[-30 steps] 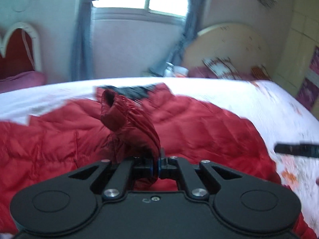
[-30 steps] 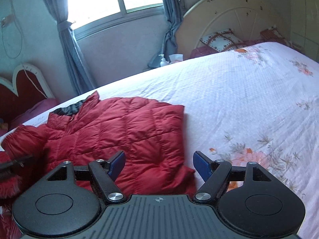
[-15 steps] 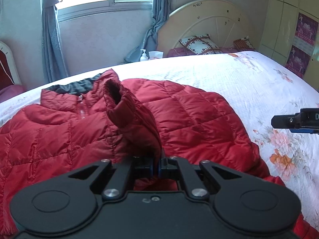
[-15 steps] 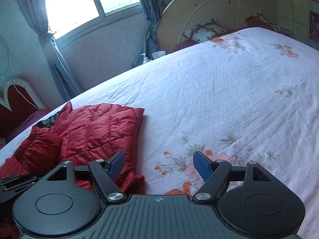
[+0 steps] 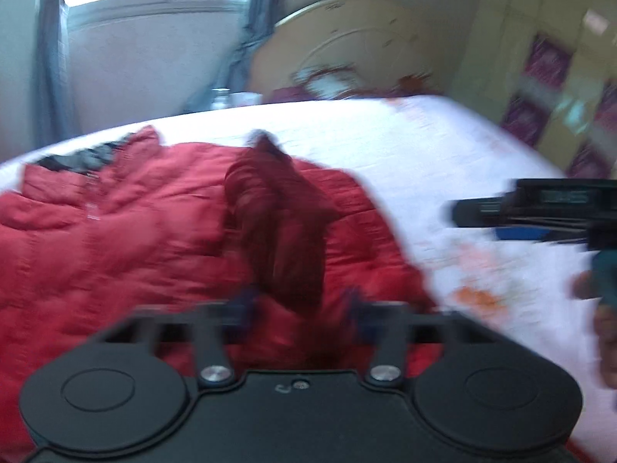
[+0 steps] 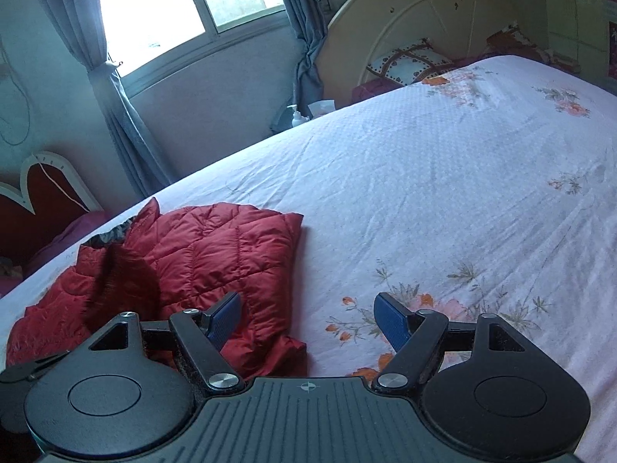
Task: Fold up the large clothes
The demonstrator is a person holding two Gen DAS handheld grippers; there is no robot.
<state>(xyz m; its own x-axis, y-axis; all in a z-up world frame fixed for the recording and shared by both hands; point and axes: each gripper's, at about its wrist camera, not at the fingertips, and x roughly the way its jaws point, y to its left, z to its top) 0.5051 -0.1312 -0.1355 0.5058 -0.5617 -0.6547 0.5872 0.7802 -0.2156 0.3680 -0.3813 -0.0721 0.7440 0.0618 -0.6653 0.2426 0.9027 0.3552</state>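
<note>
A red quilted jacket (image 5: 115,250) lies spread on the bed, its dark collar toward the window. Its sleeve (image 5: 277,223) is folded over the body and rises as a dark red hump between the fingers of my left gripper (image 5: 300,301). Those jaws are opening, and the blurred pads stand clear of the cloth on both sides. In the right wrist view the jacket (image 6: 216,254) lies at the left, with the sleeve (image 6: 123,281) blurred above it. My right gripper (image 6: 308,308) hangs open over the jacket's right edge and the sheet, holding nothing. It also shows at the right as the right gripper (image 5: 540,208).
The bed sheet (image 6: 443,193) is white with orange flowers and stretches wide to the right of the jacket. A cream headboard (image 6: 424,19) and a pillow (image 6: 405,63) stand at the far end. A window with grey curtains (image 6: 119,115) and a pump bottle (image 6: 297,115) lie behind.
My left gripper's jaws, shut on the sleeve in both earlier frames, now stand wide apart and the sleeve is loose between them. The right gripper stays open.
</note>
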